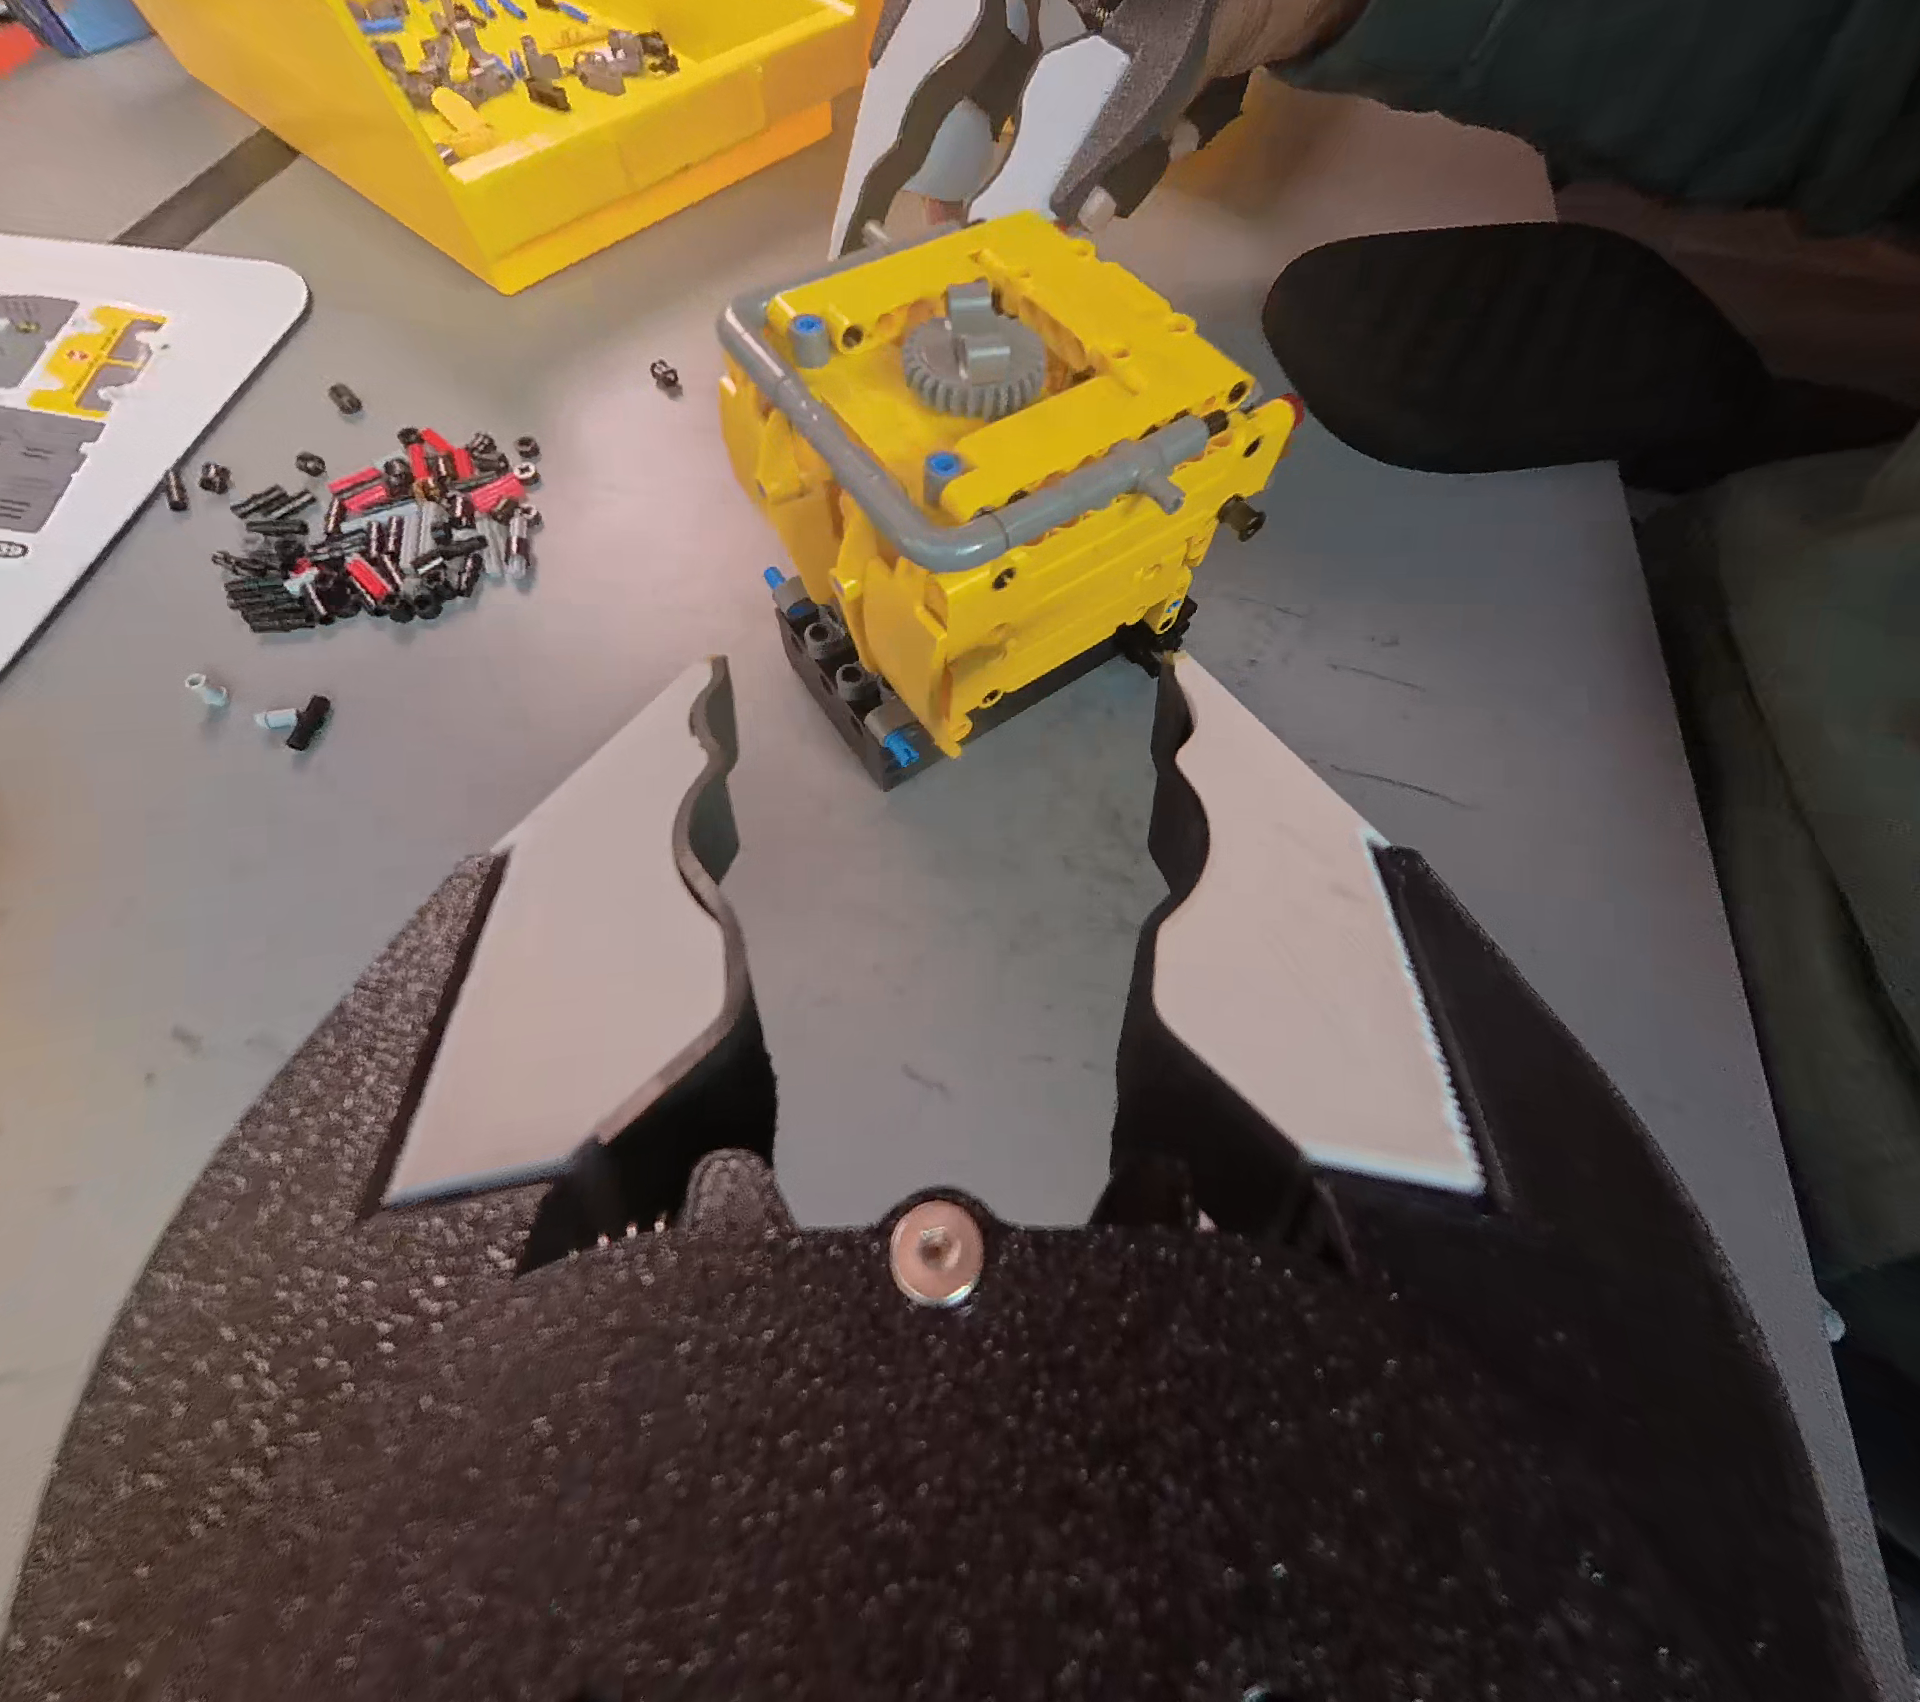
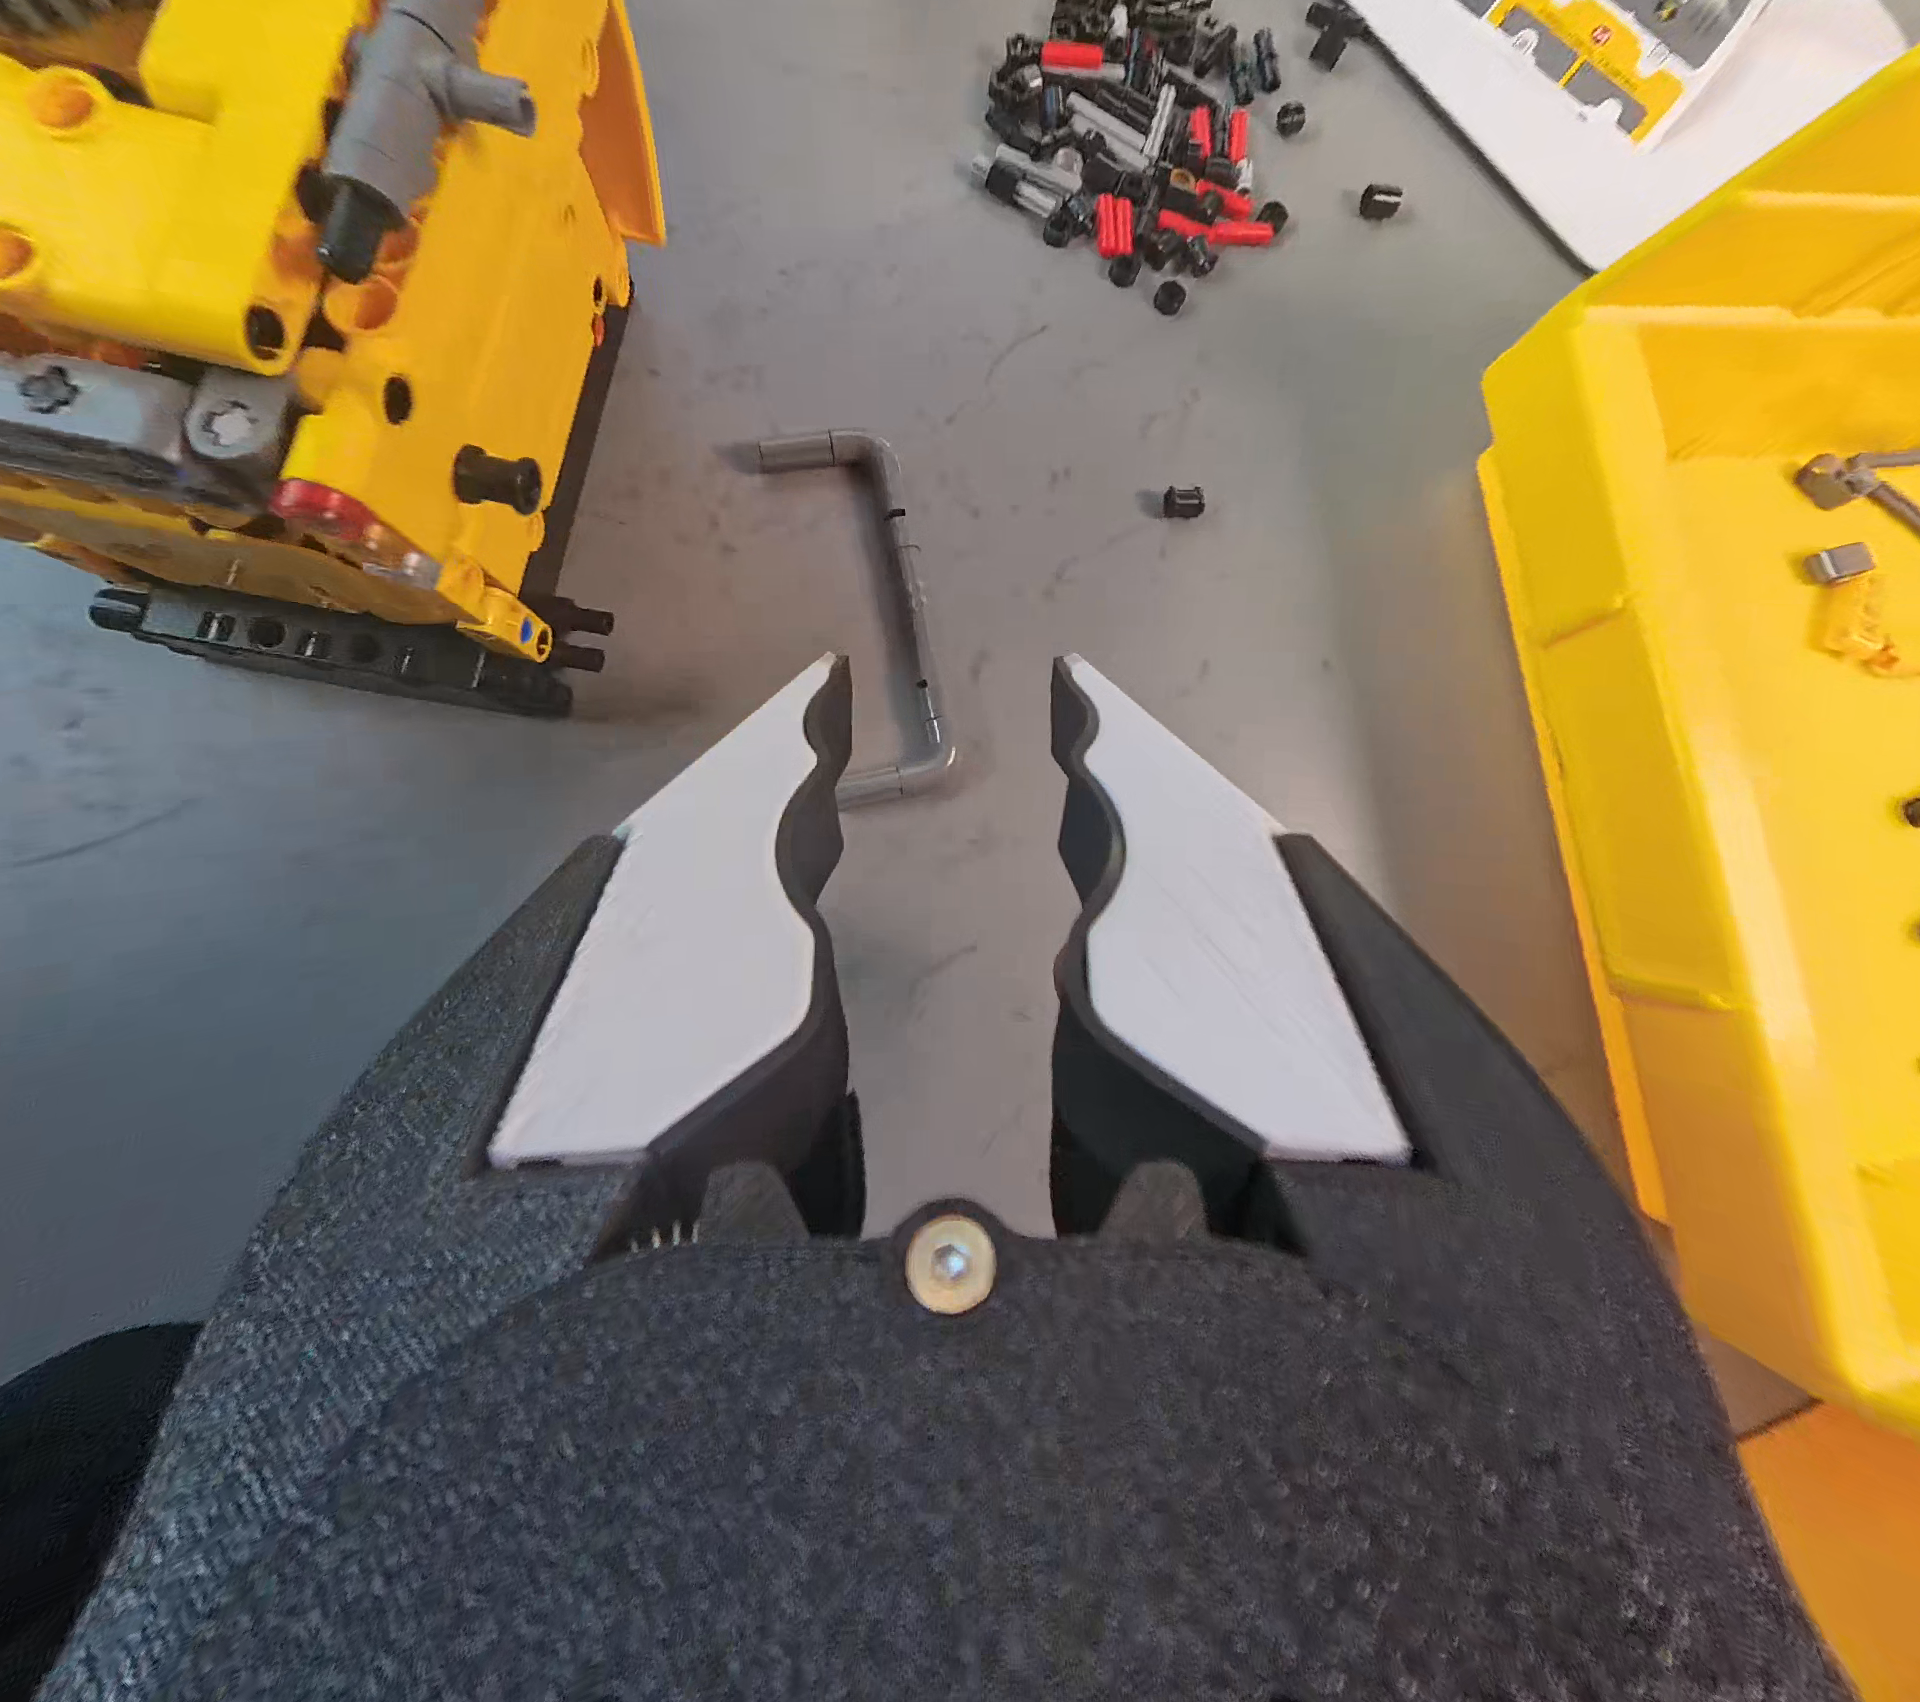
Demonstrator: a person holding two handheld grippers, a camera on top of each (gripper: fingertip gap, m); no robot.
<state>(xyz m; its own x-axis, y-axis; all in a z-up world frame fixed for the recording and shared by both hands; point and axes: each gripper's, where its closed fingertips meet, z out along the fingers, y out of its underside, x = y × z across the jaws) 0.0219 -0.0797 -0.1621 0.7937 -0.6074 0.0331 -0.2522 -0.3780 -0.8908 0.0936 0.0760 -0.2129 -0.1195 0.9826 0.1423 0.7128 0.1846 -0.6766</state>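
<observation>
Left gripper [image 1: 940, 676] spread wide, empty, tips just short of the yellow brick-built block [image 1: 997, 489] on the grey table [image 1: 935, 925]. Right gripper [image 2: 951, 665] parted, empty, above a grey bent pipe piece [image 2: 899, 613] lying flat. Pin pile [image 2: 1143, 135] and yellow bin [image 2: 1714, 821] nearby.

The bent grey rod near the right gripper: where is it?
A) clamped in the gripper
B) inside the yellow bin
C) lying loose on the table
C: the bent grey rod lies flat on the grey table, ahead of the open right gripper, not clamped.
</observation>
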